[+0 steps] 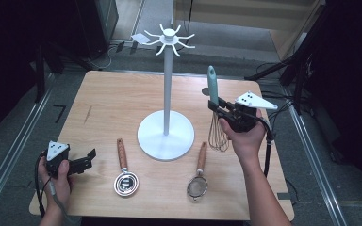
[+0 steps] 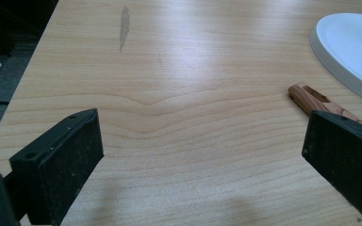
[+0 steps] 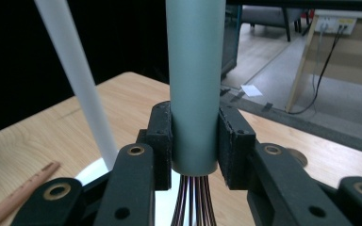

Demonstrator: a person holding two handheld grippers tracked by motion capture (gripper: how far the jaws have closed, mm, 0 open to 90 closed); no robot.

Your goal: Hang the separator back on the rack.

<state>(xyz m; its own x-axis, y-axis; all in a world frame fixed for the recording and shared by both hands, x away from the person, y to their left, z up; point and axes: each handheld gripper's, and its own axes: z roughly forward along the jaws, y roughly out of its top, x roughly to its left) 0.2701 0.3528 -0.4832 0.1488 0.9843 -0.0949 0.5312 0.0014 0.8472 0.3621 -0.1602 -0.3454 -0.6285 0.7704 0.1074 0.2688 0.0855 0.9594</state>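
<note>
**Whisk lifted beside the hook stand — snag and slip risks**

Dark room, grey floor, pale wooden table (image 1: 108, 101) filling the middle of the high view. White hook stand (image 1: 167, 94) at frame centre, its round base on the wood and its ring of hooks (image 1: 169, 38) at the upper middle.

Right gripper (image 1: 215, 104), right of centre: jaws clamped on the grey-green handle of the whisk (image 1: 212, 84), just above where the wires leave it. Whisk upright, handle up, copper wires (image 1: 218, 136) hanging below, apparently off the table. Right gripper view confirms both pads (image 3: 162, 141) pressed flat against the handle (image 3: 195, 84). Hand wraps the gripper body from below, forearm angling in from the lower right.

Left gripper (image 1: 87, 160), lower left: jaws spread wide, nothing between them, resting low near the table edge. Left gripper view shows bare wood between the jaws.

Likely trouble:
- Handle is smooth and round; the whisk could rotate or slide down through the pads if tilted.
- The hooks sit well above the handle top; a short lift would knock the pole or a hook and rock the stand.
- Swinging wires could catch the small strainer (image 1: 198, 181) lying below them.
- Wooden-handled measuring cup (image 1: 124, 176) lies clear, lower centre-left.
</note>
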